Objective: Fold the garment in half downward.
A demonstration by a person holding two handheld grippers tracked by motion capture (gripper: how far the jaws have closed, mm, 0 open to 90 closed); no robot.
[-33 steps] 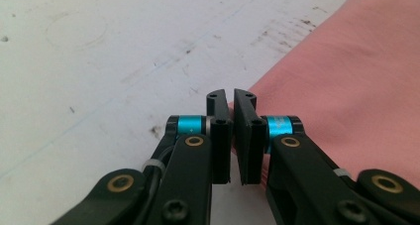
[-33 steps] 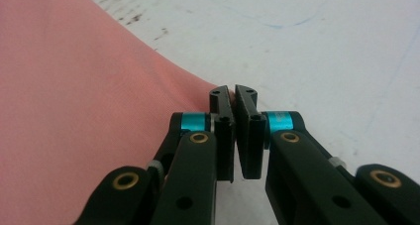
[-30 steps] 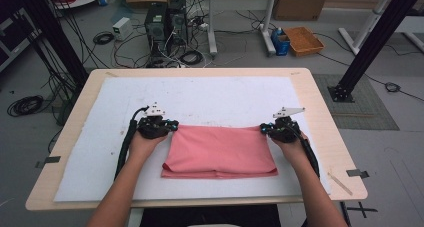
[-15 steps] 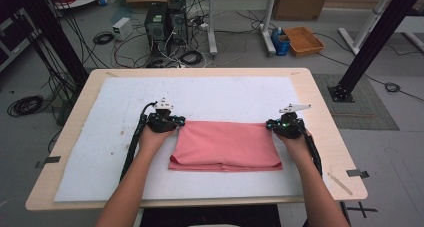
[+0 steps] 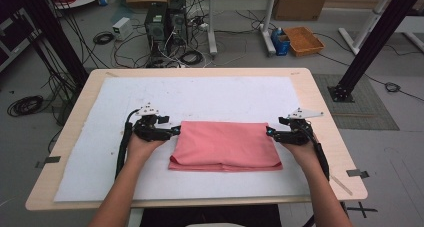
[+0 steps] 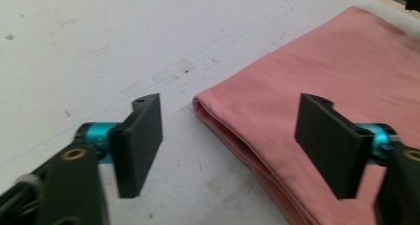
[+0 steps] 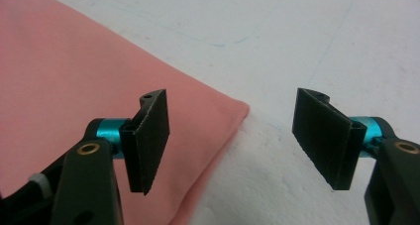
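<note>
A folded pink cloth (image 5: 225, 146) lies flat on the white mat (image 5: 200, 97) in the middle of the table. My left gripper (image 5: 176, 130) stands at the cloth's far left corner and my right gripper (image 5: 270, 132) at its far right corner. Both have just been opening, and both stand open with nothing pinched. In the left gripper view the jaws (image 6: 230, 143) stand wide, with the cloth's folded corner (image 6: 307, 86) lying loose on the mat between and beyond them. In the right gripper view the gripper (image 7: 230, 140) is spread over the cloth's corner (image 7: 99, 71), which rests on the mat untouched.
The wooden table (image 5: 327, 132) shows as a rim around the mat. Strips of tape (image 5: 47, 160) stick out at both side edges. On the floor behind stand computer towers (image 5: 162, 22), cables, an orange basket (image 5: 304, 39) and black frame posts (image 5: 370, 42).
Both grippers carried the cloth's far edge away from the person and apart, flattening it, then let go. Their jaws went from shut on the cloth to open.
</note>
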